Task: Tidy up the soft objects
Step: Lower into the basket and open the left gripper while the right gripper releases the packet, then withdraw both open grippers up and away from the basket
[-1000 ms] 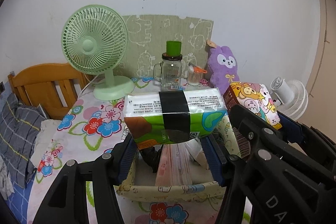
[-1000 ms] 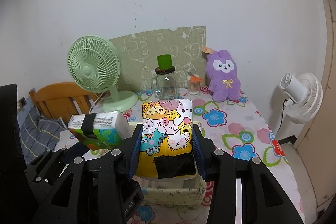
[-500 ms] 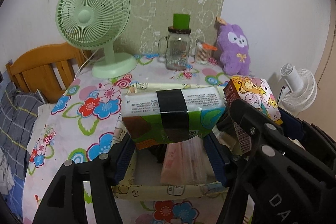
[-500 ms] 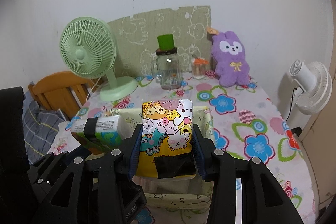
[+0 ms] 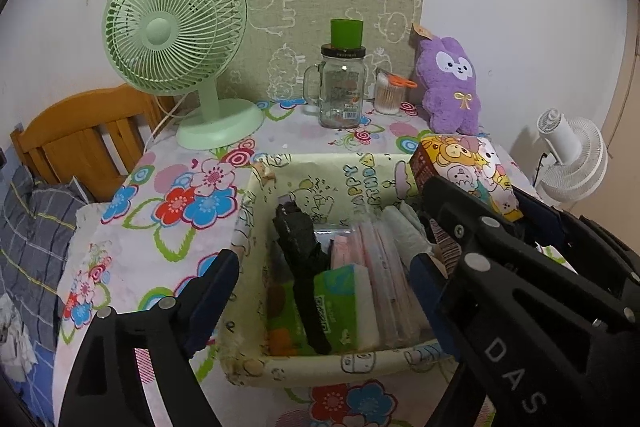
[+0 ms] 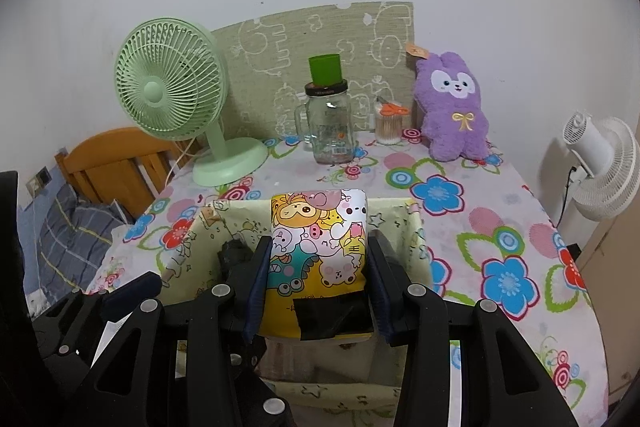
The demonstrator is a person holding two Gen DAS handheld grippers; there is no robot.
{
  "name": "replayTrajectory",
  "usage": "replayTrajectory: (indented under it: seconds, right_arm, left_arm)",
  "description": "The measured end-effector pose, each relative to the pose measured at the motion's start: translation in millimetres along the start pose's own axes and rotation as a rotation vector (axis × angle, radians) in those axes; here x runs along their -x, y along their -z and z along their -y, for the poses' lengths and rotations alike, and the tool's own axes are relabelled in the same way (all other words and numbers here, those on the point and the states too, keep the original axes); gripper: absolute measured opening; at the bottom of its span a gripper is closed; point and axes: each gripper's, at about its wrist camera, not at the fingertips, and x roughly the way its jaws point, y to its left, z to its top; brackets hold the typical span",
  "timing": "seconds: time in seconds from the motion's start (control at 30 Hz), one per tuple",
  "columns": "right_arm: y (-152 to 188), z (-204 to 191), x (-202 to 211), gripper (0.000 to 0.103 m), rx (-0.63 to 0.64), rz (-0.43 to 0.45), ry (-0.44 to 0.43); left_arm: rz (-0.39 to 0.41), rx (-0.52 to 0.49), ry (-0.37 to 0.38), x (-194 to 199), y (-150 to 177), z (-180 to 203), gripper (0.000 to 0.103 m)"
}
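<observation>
A pale yellow fabric basket (image 5: 312,367) with cartoon print stands on the flowered table. A green tissue pack (image 5: 328,311) lies in its near left part, beside pink tissue packs (image 5: 384,275) and a black bundle (image 5: 300,239). My left gripper (image 5: 324,287) is open and empty just above the basket's near end. My right gripper (image 6: 316,267) is shut on a cartoon-print tissue pack (image 6: 320,247) and holds it over the basket (image 6: 416,235). That pack also shows in the left wrist view (image 5: 468,171).
At the back of the table stand a green desk fan (image 5: 176,39), a glass mug jar (image 5: 340,87) with a green cup on it, a jar of cotton swabs (image 5: 388,91) and a purple plush rabbit (image 5: 450,83). A white fan (image 6: 604,167) stands at the right, a wooden headboard (image 5: 80,139) at the left.
My left gripper has opened and let go of the green tissue pack, which now lies in the basket. My right gripper has come lower over the basket, still holding the cartoon pack.
</observation>
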Motion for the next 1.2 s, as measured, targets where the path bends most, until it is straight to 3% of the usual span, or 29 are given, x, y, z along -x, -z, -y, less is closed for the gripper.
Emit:
replayTrajectory:
  seconds: [0.8, 1.2]
  right_arm:
    - [-1, 2, -36, 0.051, -0.026, -0.057, -0.021]
    - [2, 4, -36, 0.074, -0.012, -0.118, -0.041]
  left_arm:
    - [-0.040, -0.018, -0.009, -27, -4, -5, 0.096]
    - [-0.044, -0.025, -0.012, -23, 0, -4, 0.098]
